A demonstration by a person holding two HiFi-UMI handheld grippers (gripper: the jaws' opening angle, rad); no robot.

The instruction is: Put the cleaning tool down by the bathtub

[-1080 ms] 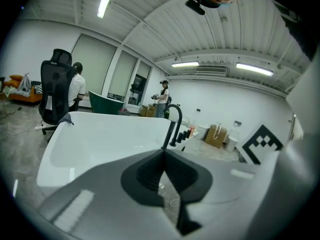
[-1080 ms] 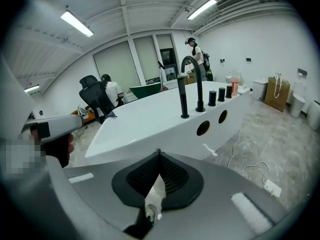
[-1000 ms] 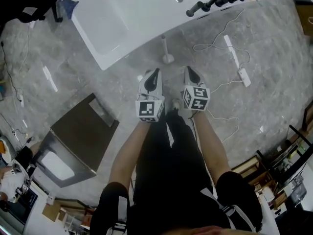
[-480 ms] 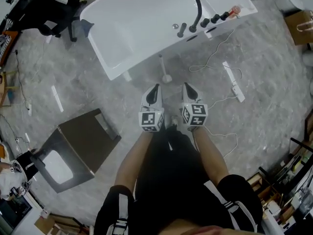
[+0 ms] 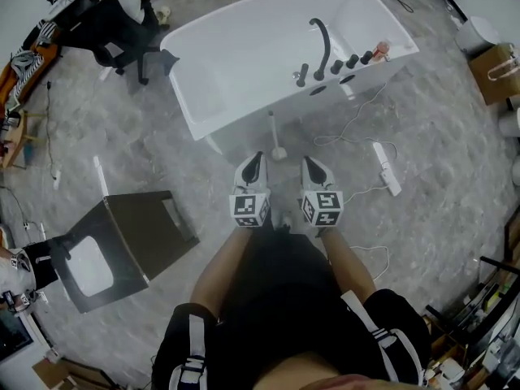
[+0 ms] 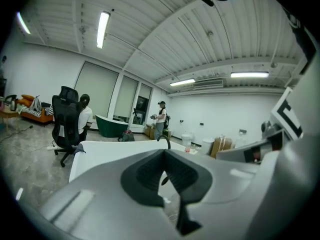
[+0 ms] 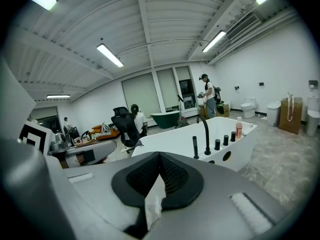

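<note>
The cleaning tool (image 5: pixel 275 136), a white brush with a thin upright handle, stands on the grey floor against the near side of the white bathtub (image 5: pixel 236 71). No gripper touches it. My left gripper (image 5: pixel 257 161) and right gripper (image 5: pixel 309 165) are held side by side close to my body, just short of the tool, both pointing at the tub. Each is shut with nothing held. In the left gripper view the left gripper (image 6: pixel 165 176) has its dark pads together. In the right gripper view the right gripper (image 7: pixel 159 176) looks over the bathtub (image 7: pixel 180 141) and its black faucet (image 7: pixel 205 133).
A dark cabinet (image 5: pixel 134 238) lies on the floor at my left. A white power strip (image 5: pixel 386 167) with a loose cable lies at the right. A person sits in an office chair (image 5: pixel 114 19) beyond the tub. A cardboard box (image 5: pixel 497 71) stands far right.
The head view has drawn back, so the whole tub now shows and sits lower in the frame. Both grippers stay together and shut. The tool stands where it was.
</note>
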